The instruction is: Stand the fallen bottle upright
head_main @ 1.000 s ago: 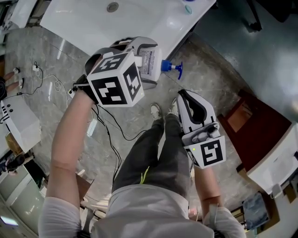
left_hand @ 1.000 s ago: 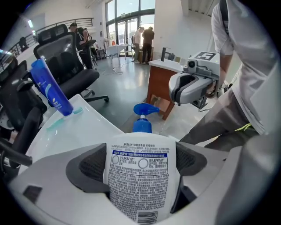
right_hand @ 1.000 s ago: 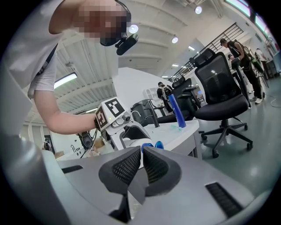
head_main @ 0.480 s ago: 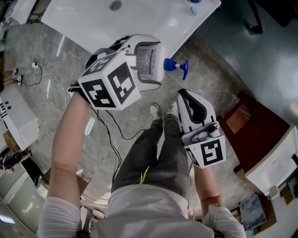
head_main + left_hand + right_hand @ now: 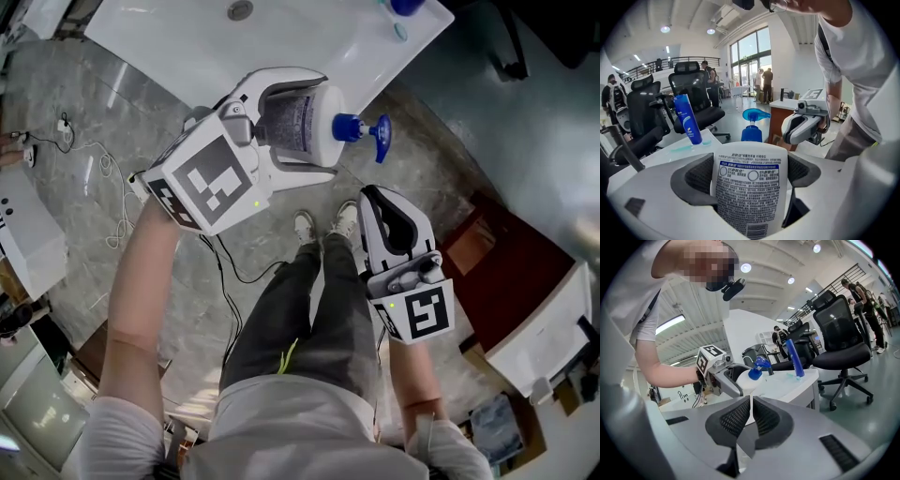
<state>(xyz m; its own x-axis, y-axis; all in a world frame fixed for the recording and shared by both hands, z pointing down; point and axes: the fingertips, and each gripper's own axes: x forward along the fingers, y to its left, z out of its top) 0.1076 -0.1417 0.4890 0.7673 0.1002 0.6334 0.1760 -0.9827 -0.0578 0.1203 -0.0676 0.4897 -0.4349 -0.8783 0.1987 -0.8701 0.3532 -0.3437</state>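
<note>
Now your left gripper pinches the bottle, its blue pump swung further right than before; the label carries tiny Chinese print. Your right gripper is pressed together.

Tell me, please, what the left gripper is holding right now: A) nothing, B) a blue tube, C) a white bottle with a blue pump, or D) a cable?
C: in the left gripper view, the left gripper has its jaws pressed on both sides of the white bottle, whose blue pump points away.
</note>
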